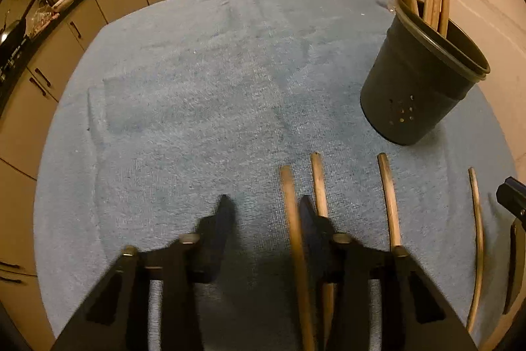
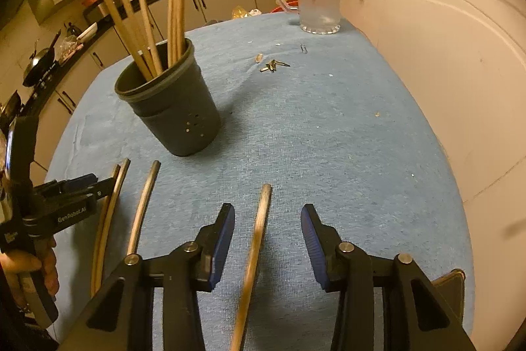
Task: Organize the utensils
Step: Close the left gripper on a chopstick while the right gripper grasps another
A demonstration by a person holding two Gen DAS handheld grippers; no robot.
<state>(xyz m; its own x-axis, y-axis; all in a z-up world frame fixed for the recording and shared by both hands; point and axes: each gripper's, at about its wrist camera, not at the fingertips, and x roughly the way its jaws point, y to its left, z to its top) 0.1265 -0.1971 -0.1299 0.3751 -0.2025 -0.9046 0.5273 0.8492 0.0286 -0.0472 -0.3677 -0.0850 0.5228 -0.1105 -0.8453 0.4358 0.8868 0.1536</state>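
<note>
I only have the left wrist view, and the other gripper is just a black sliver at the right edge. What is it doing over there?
Observer: The right gripper is open, with its jaws on either side of one chopstick lying on the blue cloth, not touching it.
Operator: Is anything on the table behind the dark cup?
Observer: Small brass-coloured bits lie on the cloth beyond the cup.
Operator: And who moves my gripper?
Observer: A bare hand holds the handle of the left gripper.
</note>
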